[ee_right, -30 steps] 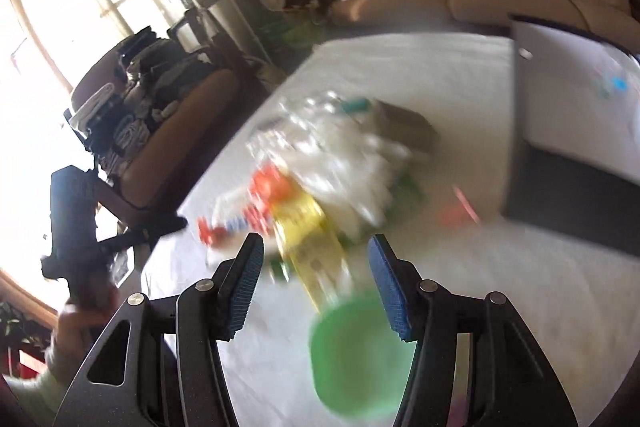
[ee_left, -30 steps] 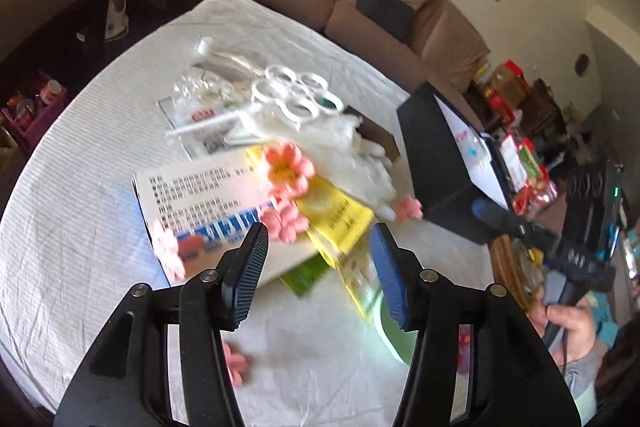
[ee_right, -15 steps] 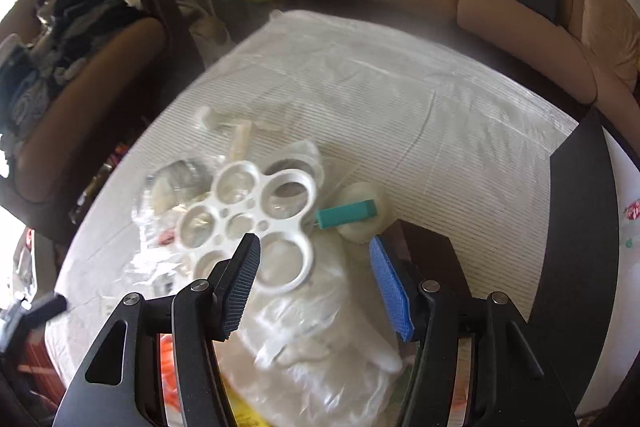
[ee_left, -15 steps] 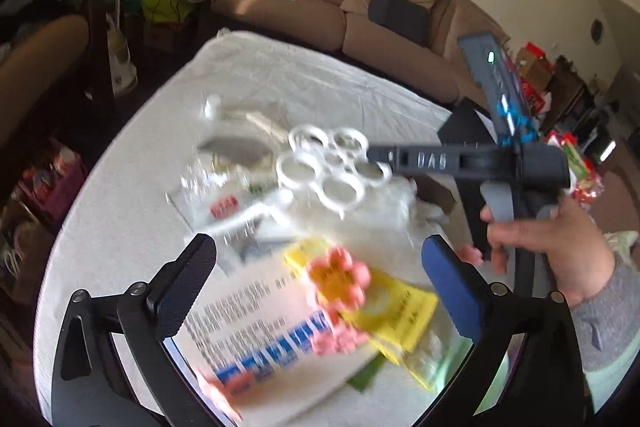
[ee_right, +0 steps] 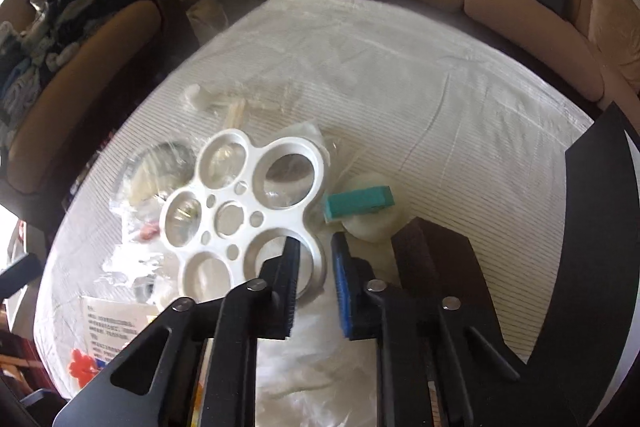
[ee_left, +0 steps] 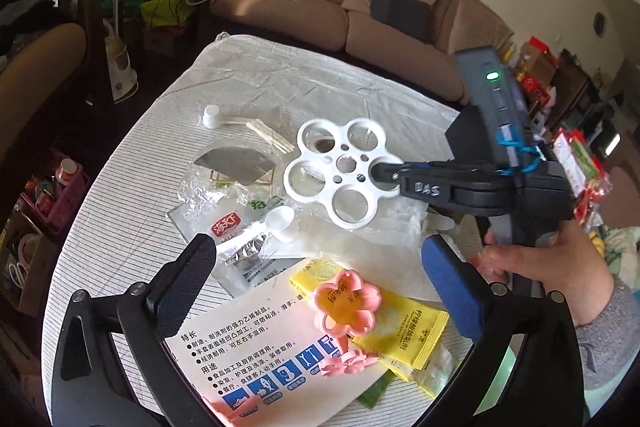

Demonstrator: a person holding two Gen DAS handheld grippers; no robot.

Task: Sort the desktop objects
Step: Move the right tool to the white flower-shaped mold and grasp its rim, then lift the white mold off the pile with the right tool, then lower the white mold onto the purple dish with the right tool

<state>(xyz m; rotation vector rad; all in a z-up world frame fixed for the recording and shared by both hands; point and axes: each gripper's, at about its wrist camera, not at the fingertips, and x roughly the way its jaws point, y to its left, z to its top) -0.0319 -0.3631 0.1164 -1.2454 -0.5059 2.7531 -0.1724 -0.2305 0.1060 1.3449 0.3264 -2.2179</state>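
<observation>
Right tool [ee_right: 312, 263] has just been closing; now clamped on the rim of the white flower-shaped ring tray [ee_right: 244, 211], one finger [ee_right: 290, 267] poking through a hole, the other outside the edge. Tray sits tilted over the clear plastic bags [ee_left: 224, 195] mid-table [ee_left: 160, 131]. Left tool [ee_left: 320, 271] has just been opening, now spread wide, holding nothing, above the pink flower cutter [ee_left: 346, 301] and printed leaflet [ee_left: 248, 359].
</observation>
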